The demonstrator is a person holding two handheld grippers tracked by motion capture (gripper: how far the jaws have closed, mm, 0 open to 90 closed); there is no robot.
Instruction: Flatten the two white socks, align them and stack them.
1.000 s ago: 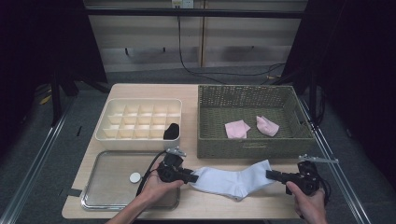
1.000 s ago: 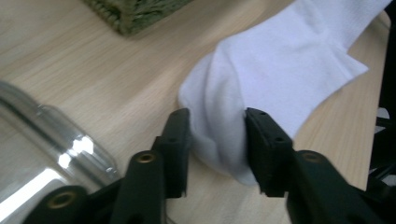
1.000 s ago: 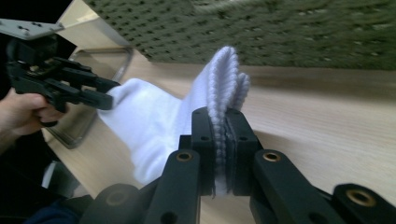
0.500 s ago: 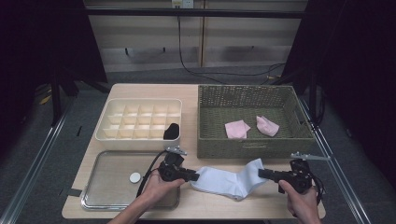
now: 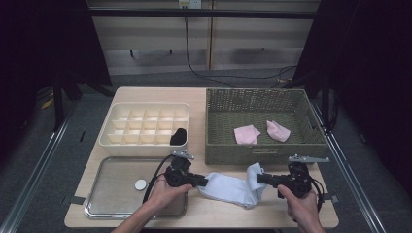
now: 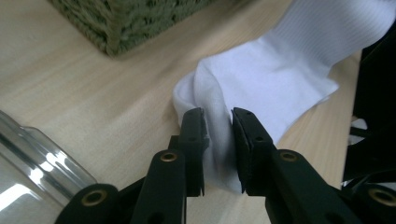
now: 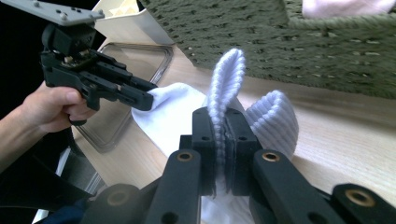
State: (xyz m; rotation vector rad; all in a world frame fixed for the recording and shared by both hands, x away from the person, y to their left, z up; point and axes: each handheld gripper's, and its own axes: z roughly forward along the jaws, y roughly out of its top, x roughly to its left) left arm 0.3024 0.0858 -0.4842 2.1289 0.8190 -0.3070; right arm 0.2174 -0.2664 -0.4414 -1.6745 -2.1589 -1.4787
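Observation:
A white sock (image 5: 228, 188) lies on the wooden table in front of the basket. Its toe end (image 6: 280, 79) sits between the pads of my left gripper (image 5: 204, 182) (image 6: 218, 123), whose jaws have just been closing and now pinch a fold of the fabric. My right gripper (image 5: 259, 178) (image 7: 223, 116) is shut on the ribbed cuff (image 7: 229, 65), which stands up above its jaws. The cuff end is raised and drawn toward the toe, so the sock buckles in the middle. In the right gripper view my left gripper (image 7: 144, 95) shows at the sock's far end.
A green wicker basket (image 5: 265, 153) just behind the sock holds two pink cloths (image 5: 247, 134) (image 5: 278, 130). A cream divided box (image 5: 109, 138) at the back left has a black item (image 5: 178, 137) in one cell. A metal tray (image 5: 102, 204) with a small white disc (image 5: 141, 184) lies at the front left.
My right gripper has carried the cuff left and a little up, bunching the sock. The left jaws have closed on the toe end; that hand stayed put.

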